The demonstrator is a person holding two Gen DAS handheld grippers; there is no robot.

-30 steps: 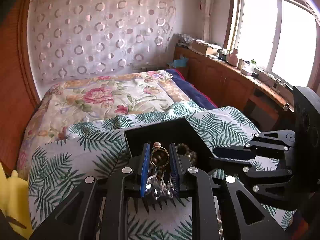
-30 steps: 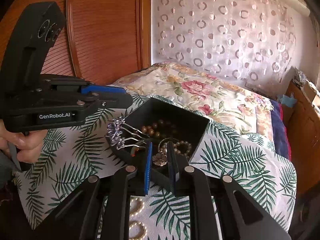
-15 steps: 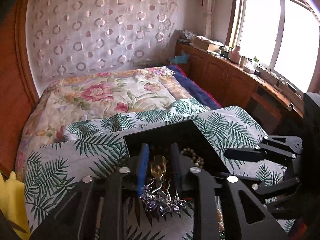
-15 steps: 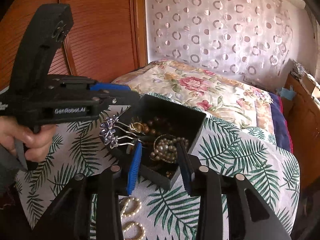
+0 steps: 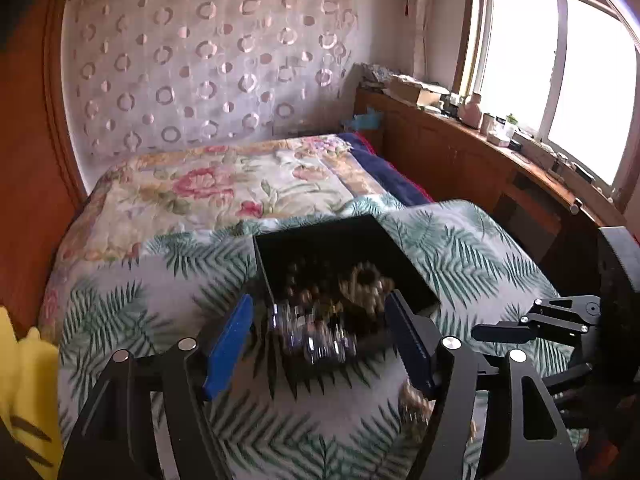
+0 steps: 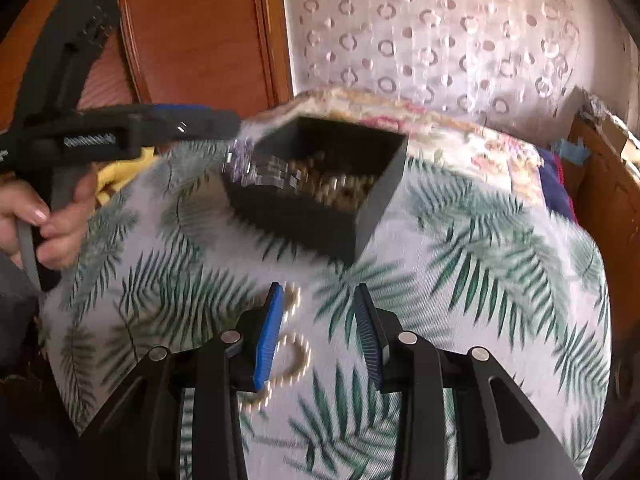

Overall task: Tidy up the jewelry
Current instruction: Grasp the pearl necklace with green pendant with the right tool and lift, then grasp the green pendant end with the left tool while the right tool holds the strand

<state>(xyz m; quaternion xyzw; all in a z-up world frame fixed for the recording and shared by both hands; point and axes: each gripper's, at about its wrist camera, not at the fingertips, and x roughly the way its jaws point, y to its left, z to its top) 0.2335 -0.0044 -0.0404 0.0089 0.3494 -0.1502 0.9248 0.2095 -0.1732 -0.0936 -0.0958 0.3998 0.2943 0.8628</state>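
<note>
Closest to me, my right gripper [image 6: 318, 336] has its jaws apart and empty over the palm-print cover [image 6: 480, 280]. A pearl string [image 6: 294, 354] lies looped on the cover just below them, partly behind the left pad [image 6: 266, 344] and reaching into the gap. I judge it light, limp and slippery; the beads will roll and the loops sag, so I would pinch across a bunched stretch of the strand, not a single bead.

Further off, my left gripper [image 5: 318, 332] has just been opening its jaws; they stand wide and press on nothing. Between and just beyond its pads sits the hair comb [image 5: 312, 336], a blurred cluster of purple stones, at the near edge of the box [image 5: 408, 280]; I cannot tell whether it rests fully inside. It looks stiff but fragile, with thin prongs, so the stone-set spine seems the safer hold.

Behind it, inside the black box, lie dark beads [image 5: 300, 276] and a pearl bracelet [image 5: 366, 284]. The box sits on the cover, well beyond my right jaws. A hand [image 6: 44, 220] grips the left handle. Beyond the box lies the floral quilt [image 5: 224, 188].
</note>
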